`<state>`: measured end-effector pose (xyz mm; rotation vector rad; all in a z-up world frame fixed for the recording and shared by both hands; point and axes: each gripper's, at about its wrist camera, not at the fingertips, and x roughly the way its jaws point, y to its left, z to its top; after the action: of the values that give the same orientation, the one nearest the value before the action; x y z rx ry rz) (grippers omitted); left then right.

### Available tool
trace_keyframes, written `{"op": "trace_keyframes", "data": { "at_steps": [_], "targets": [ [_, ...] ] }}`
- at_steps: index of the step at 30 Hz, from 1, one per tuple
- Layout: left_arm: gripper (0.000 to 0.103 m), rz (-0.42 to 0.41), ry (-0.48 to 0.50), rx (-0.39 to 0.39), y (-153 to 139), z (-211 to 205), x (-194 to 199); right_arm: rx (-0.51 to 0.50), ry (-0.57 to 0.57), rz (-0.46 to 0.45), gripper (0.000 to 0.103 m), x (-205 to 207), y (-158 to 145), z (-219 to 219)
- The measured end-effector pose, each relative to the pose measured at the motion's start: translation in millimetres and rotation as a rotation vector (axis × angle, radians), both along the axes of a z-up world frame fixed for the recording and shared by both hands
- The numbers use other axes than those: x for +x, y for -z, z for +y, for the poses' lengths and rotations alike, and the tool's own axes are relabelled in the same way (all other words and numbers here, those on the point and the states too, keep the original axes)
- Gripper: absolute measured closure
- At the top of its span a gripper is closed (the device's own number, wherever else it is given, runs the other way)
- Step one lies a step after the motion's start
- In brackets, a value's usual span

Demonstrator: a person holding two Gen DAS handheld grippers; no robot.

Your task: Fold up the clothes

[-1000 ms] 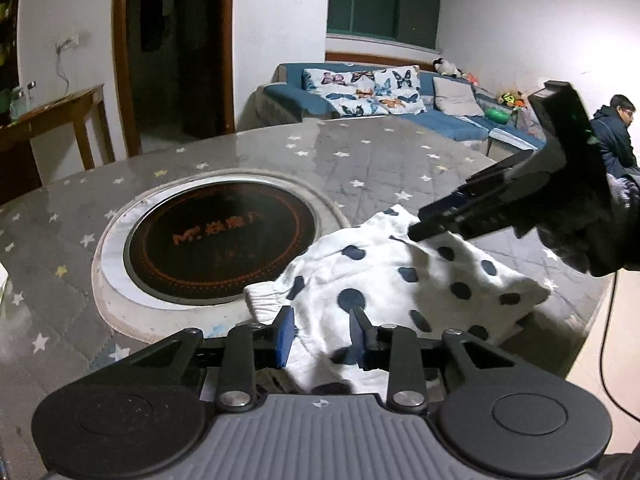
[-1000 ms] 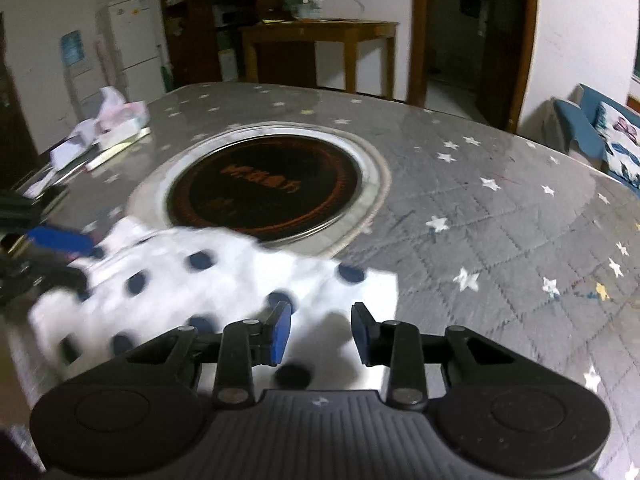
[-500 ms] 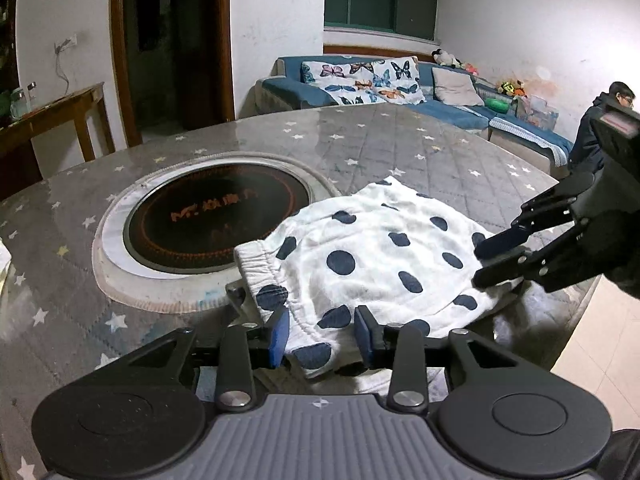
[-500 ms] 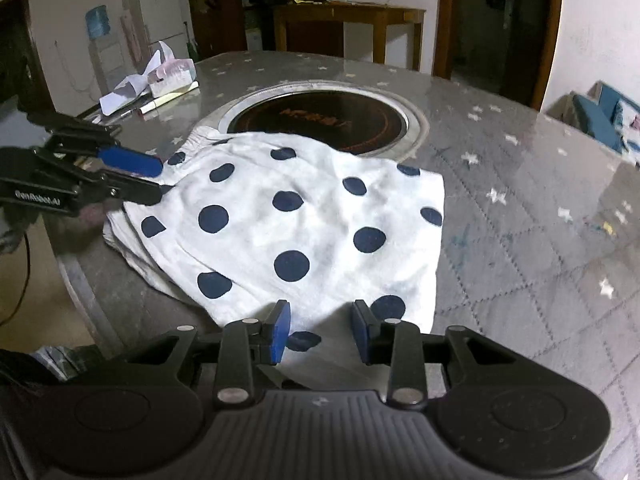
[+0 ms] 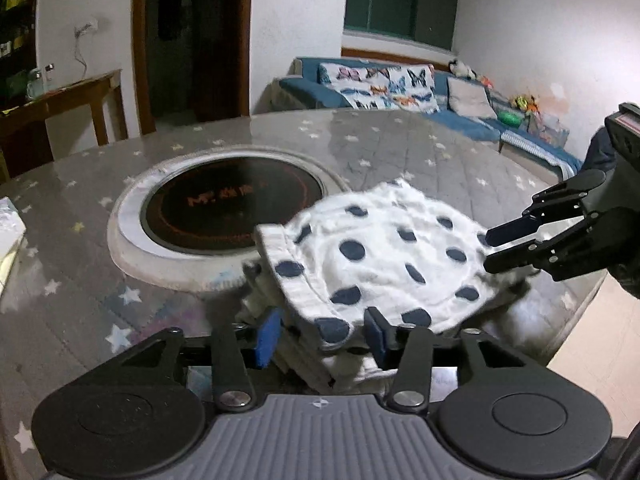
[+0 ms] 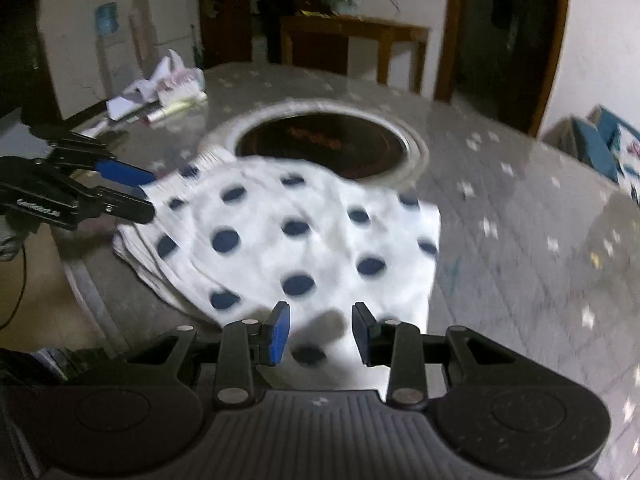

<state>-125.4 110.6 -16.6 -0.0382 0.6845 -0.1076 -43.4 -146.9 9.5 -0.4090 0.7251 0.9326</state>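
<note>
Grey quilted cloth with small stars covers the round table, and a dark round hotplate sits sunk in its middle. Just beside the hotplate, on the side nearest the table's edge, lies the white garment with dark blue dots, folded into a thick bundle whose ribbed hem shows in stacked layers. The left gripper has its fingers apart, one on each side of the garment's near corner, and the cloth bulges up between them; whether the pads touch the cloth cannot be told. The right gripper also stands with fingers apart over the opposite edge of the garment, with white dotted cloth below the gap. Beyond the hotplate in the left view a blue sofa stands against the wall. In the right view, papers lie on the table beyond the hotplate, with a wooden side table behind.
</note>
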Motion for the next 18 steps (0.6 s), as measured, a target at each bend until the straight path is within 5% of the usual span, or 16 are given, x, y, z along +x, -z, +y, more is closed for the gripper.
{"op": "trace_keyframes", "data": {
  "at_steps": [4, 6, 11, 18],
  "targets": [
    [0.036, -0.008, -0.070, -0.023, -6.3, 14.5, 2.4, 0.011, -0.099, -0.030, 0.064, -9.8, -10.0, 23.0],
    [0.019, -0.021, -0.095, -0.033, -8.3, 18.7, 3.0, 0.013, -0.163, -0.036, 0.061, -17.6, -11.2, 38.3],
    [0.000, -0.056, -0.154, -0.057, -13.4, 28.5, 4.5, -0.002, -0.321, -0.052, 0.058, -41.0, -10.5, 76.2],
    [0.000, -0.097, -0.234, -0.108, -18.8, 42.3, 6.8, -0.083, -0.464, -0.166, 0.054, -74.0, 1.1, 111.4]
  ]
}}
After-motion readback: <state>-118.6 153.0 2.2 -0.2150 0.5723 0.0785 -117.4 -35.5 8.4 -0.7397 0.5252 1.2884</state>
